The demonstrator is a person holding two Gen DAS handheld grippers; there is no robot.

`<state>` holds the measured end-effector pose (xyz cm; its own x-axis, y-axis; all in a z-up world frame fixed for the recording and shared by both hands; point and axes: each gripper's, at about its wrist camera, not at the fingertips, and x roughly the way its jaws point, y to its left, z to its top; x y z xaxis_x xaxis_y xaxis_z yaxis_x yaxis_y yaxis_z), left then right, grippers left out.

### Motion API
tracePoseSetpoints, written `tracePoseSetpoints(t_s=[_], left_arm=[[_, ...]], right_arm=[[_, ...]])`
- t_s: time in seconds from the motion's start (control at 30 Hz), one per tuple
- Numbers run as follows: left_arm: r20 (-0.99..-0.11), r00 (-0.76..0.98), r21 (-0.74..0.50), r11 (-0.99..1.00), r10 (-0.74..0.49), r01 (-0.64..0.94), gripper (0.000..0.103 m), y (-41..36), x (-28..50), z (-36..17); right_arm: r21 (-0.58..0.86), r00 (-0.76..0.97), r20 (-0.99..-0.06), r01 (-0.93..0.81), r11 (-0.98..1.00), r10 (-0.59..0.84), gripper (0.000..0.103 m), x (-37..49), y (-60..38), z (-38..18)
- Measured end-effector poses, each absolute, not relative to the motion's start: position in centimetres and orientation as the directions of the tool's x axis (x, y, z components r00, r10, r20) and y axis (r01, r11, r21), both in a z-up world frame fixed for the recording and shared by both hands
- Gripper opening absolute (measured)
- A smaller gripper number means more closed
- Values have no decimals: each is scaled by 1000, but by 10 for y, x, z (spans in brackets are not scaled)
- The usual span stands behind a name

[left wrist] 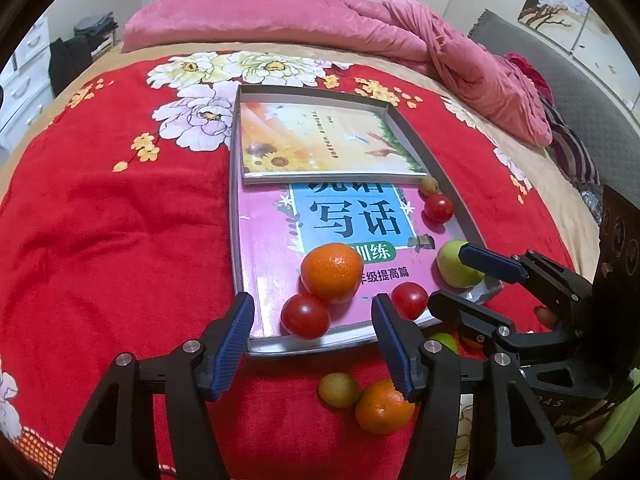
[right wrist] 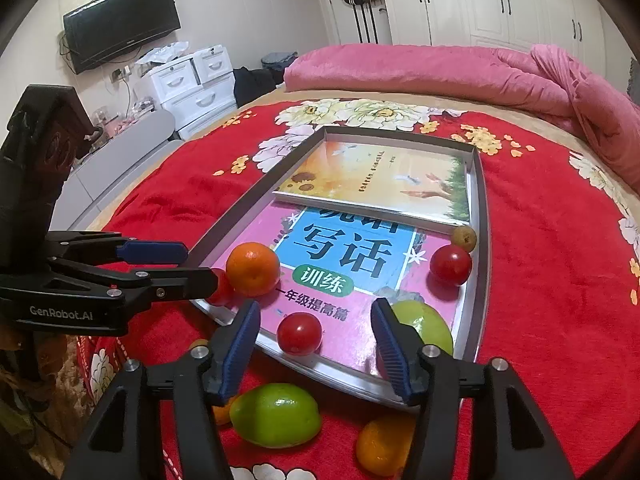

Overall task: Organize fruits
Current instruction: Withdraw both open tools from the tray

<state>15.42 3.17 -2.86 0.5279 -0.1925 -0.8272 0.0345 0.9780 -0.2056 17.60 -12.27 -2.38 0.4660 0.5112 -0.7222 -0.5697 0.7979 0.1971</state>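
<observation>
A shallow grey tray (left wrist: pixel 233 200) (right wrist: pixel 481 240) lies on the red bedspread with two books as its floor. On the pink book (left wrist: pixel 264 248) rest an orange (left wrist: pixel 331 272) (right wrist: pixel 252 268), red tomatoes (left wrist: pixel 305 316) (right wrist: pixel 299 334) and a green apple (left wrist: pixel 454 268) (right wrist: pixel 430 326). My left gripper (left wrist: pixel 315 344) (right wrist: pixel 200 266) is open at the tray's near rim, with one tomato just beyond its tips. My right gripper (right wrist: pixel 315 350) (left wrist: pixel 448 278) is also open; another tomato sits between its tips and the apple shows behind its right finger. Neither presses on any fruit.
Outside the tray near me lie a green fruit (right wrist: pixel 276 414), an orange (right wrist: pixel 382 444) (left wrist: pixel 382 408) and a small brownish fruit (left wrist: pixel 338 390). A tomato (right wrist: pixel 450 264) and a small fruit (right wrist: pixel 464 238) sit by the tray's right wall. A pink quilt (left wrist: pixel 280 20) is piled at the far side.
</observation>
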Motion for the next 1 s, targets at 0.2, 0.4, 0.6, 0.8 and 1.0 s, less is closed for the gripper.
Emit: tracePoseSetpoints(t_s=[0.2, 0.4, 0.6, 0.8, 1.0], left_arm=[[-823, 535, -206, 978, -190, 30, 69, 32, 152, -24], [-819, 541, -204, 978, -189, 31, 71, 31, 150, -20], [-815, 549, -202, 979, -186, 31, 75, 29, 147, -15], [-810, 557, -196, 980, -182, 35, 77, 28, 143, -9], [-805, 568, -188, 982, -173, 32, 77, 27, 140, -2]], right_arm=[[201, 483, -710, -560, 804, 513, 65, 175, -125, -20], [207, 493, -700, -553, 807, 517, 71, 176, -128, -17], [201, 511, -683, -556, 807, 522, 75, 172, -130, -11], [200, 523, -672, -553, 809, 524, 78, 171, -132, -7], [212, 534, -649, -557, 803, 542, 84, 168, -136, -1]])
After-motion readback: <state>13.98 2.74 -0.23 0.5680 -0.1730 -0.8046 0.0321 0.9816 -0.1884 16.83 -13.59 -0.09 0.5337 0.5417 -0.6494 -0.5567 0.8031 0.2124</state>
